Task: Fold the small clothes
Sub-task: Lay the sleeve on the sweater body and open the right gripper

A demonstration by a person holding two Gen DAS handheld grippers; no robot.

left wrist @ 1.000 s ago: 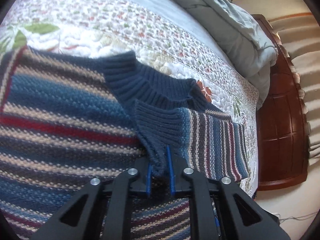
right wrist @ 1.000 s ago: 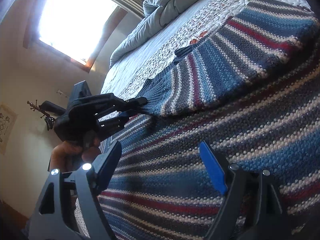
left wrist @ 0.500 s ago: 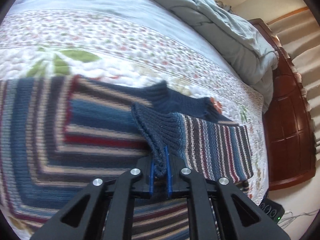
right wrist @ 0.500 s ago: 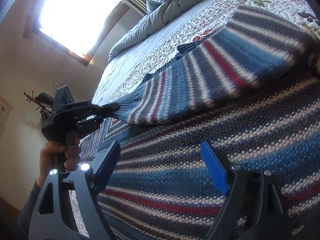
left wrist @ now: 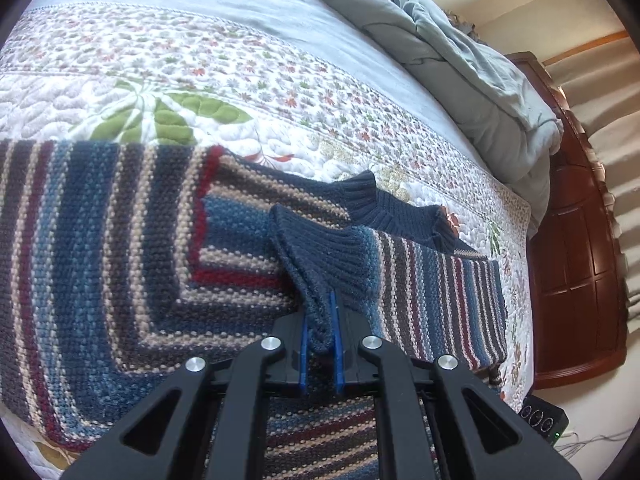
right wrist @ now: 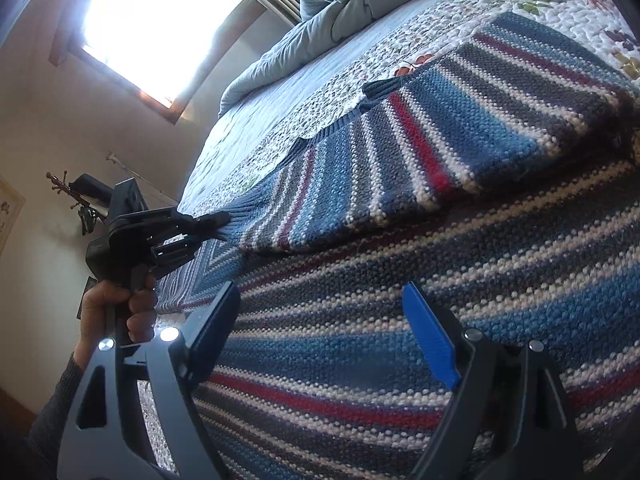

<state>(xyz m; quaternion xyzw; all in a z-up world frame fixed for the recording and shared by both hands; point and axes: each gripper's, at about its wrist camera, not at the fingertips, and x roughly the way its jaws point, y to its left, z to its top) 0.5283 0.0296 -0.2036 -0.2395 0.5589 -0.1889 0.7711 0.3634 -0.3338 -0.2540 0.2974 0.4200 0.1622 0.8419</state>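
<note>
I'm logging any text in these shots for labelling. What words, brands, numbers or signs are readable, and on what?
None can be read.
Framed picture on the wall: cut off at the edge, marks too blurred to read.
Black device on the floor: round markings, too small to read.
Sweater, quilt, both grippers: no text visible.

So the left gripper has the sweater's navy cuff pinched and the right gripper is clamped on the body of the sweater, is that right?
Not quite. The left gripper does pinch the navy ribbed cuff of the striped sweater, but the right gripper is not clamped on anything: the right wrist view shows its fingers spread wide apart above the sweater's body, with nothing between them.
</note>
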